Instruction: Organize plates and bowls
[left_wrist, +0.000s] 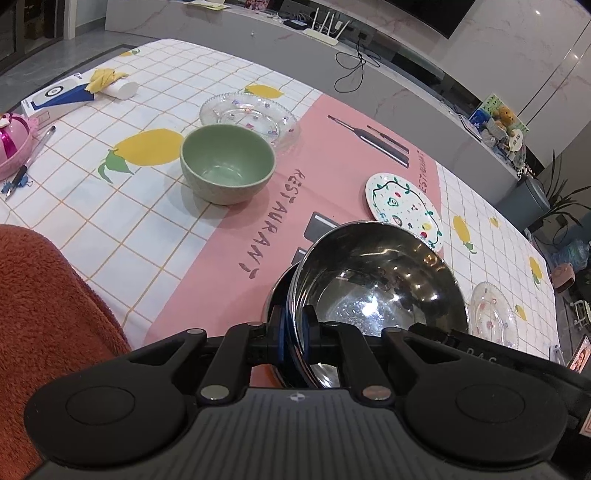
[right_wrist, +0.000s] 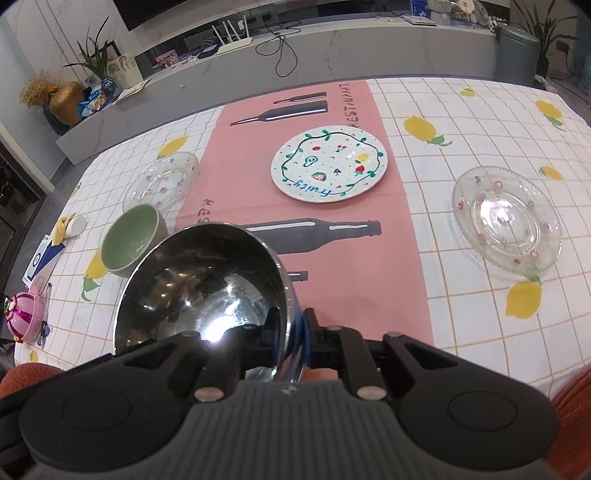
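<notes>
Steel bowl (left_wrist: 373, 280) is carried above the pink runner (left_wrist: 236, 236) of the table, tilted toward the cameras, with both grippers clamped on its rim from opposite sides. Left gripper (left_wrist: 293, 325) has its jaws closed on the rim, one pad inside the wall and one outside; right gripper (right_wrist: 290, 325) grips the opposite rim the same way, though its pads appear slightly less tight. A two-sided hold suits a wide, smooth, slippery vessel that a single pinch at the edge would let swing. Green bowl (right_wrist: 129, 240) sits upright on the lemon-print cloth (right_wrist: 461, 122) just beside the steel bowl's far edge, a likely nesting partner. Painted plate (right_wrist: 328, 162) rests on the runner; one glass plate (right_wrist: 506, 221) lies well apart to the right, another glass plate (right_wrist: 162, 181) just behind the green bowl. No stacking is yet done, in my judgement.
</notes>
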